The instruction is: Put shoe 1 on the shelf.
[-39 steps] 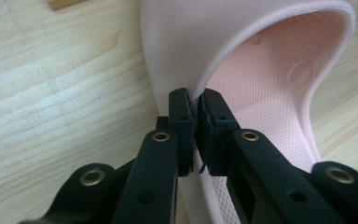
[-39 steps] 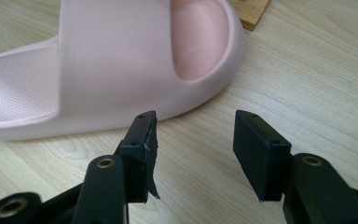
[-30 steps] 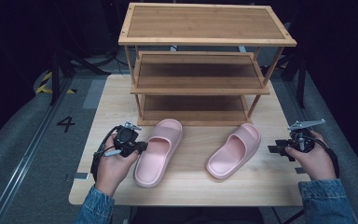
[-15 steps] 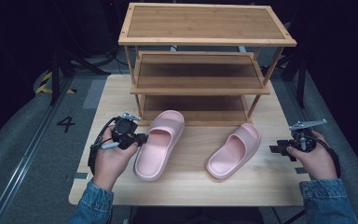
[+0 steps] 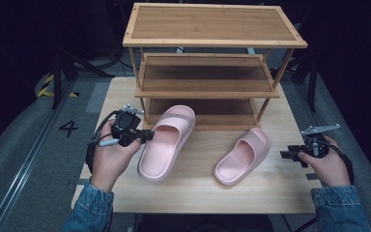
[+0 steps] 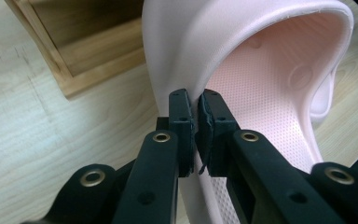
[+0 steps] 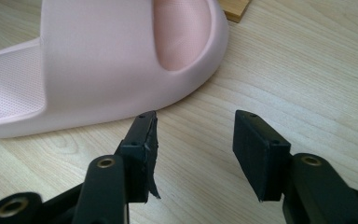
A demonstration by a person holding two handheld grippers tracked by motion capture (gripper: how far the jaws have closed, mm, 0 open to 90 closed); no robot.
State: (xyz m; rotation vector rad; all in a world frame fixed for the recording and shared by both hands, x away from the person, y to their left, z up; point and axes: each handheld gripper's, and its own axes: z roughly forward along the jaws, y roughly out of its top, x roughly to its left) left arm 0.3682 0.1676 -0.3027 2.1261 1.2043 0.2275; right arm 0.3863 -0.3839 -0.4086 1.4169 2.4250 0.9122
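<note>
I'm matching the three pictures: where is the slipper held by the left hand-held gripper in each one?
High view: held slipper left of centre.
Left gripper view: fills the upper right, its side wall pinched between the jaws.
Right gripper view: I can't tell; the one there looks like the other slipper.
Shared landmark: rack.

Light wood table (image 5: 270, 186), three-tier bamboo rack (image 5: 212, 41), grey floor (image 5: 24, 159), dark surroundings.

Two pink slippers: one (image 5: 166, 142) at the front left of the shoe rack (image 5: 212, 63), one (image 5: 244, 155) at its front right. One three-shelf rack. Two grippers.
</note>
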